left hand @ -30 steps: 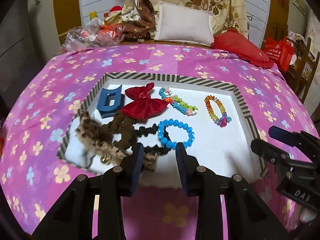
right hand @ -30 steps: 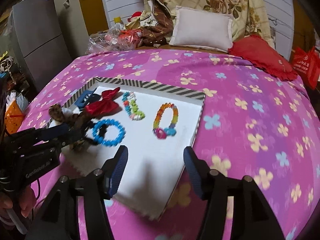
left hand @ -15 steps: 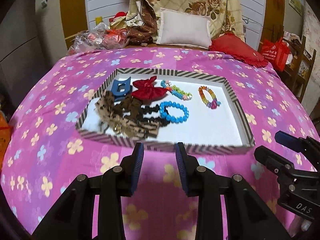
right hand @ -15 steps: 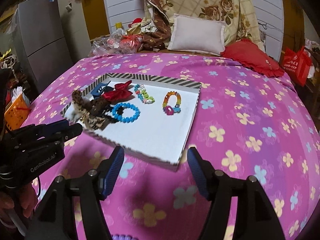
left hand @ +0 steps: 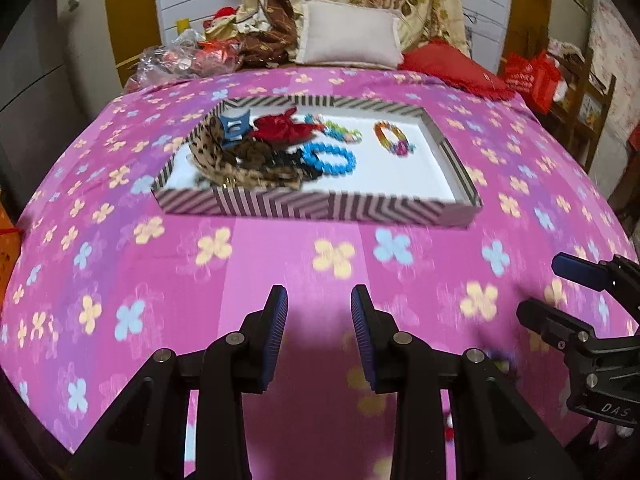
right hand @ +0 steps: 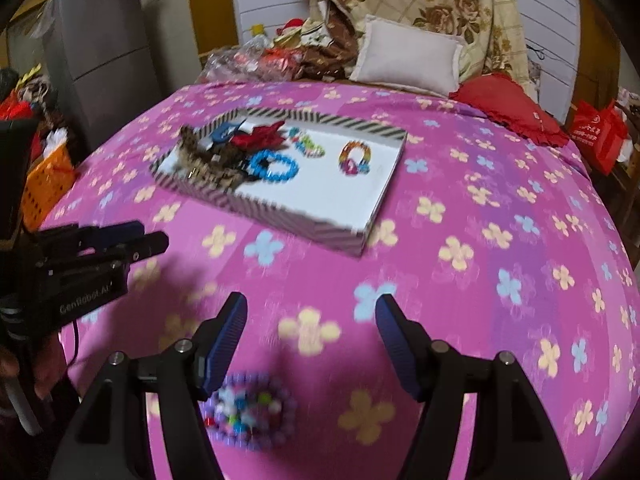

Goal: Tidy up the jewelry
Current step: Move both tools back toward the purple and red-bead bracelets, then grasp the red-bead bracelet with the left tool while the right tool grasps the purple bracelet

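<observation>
Striped tray (left hand: 320, 206) holds bracelets and hair pieces (heaped left); beaded bracelet (right hand: 250, 410) lies outside.

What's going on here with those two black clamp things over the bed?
A person holds a gripper in each hand, sorting jewelry into a striped tray on the pink flowered bedspread. The tray holds bracelets and hair accessories. Both the left gripper and right gripper are open and empty. A purple beaded bracelet lies on the bedspread under the right gripper.

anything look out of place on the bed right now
Yes: a purple beaded bracelet lies loose on the pink bedspread, near the right gripper, while the other pieces sit in the striped tray. Inside the tray, the hair accessories are heaped in a tangle at one end.
</observation>
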Tool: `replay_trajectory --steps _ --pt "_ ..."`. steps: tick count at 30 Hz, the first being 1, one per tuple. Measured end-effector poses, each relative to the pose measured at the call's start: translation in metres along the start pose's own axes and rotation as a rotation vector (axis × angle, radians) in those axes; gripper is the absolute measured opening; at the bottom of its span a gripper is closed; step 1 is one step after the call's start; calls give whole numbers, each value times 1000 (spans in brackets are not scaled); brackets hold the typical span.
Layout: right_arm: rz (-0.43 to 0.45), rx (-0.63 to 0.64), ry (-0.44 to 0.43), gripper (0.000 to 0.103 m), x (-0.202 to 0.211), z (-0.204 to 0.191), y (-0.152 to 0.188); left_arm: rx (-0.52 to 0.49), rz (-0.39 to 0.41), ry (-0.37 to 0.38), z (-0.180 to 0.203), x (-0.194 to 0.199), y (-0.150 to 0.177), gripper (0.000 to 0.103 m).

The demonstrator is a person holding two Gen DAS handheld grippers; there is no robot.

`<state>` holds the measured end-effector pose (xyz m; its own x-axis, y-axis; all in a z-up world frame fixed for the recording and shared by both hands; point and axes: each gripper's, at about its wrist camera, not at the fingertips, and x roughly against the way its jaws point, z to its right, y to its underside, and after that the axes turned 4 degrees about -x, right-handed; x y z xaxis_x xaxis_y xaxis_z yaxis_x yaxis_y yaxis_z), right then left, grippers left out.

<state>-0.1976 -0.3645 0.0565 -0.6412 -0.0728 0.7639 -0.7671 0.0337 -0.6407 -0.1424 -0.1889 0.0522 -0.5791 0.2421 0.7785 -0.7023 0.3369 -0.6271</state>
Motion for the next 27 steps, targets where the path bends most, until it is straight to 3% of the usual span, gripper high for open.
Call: replay_trajectory --steps 6,11,17,27 --pt "-59 35 1 70 3 0 30 -32 -41 37 6 4 24 37" --pt "-69 1 7 70 7 11 43 -32 -94 157 14 9 41 37" --pt "-69 -35 -2 70 10 21 47 -52 -133 248 32 12 50 37" --pt "-75 -44 -8 70 11 23 49 -64 -174 311 47 4 58 37"
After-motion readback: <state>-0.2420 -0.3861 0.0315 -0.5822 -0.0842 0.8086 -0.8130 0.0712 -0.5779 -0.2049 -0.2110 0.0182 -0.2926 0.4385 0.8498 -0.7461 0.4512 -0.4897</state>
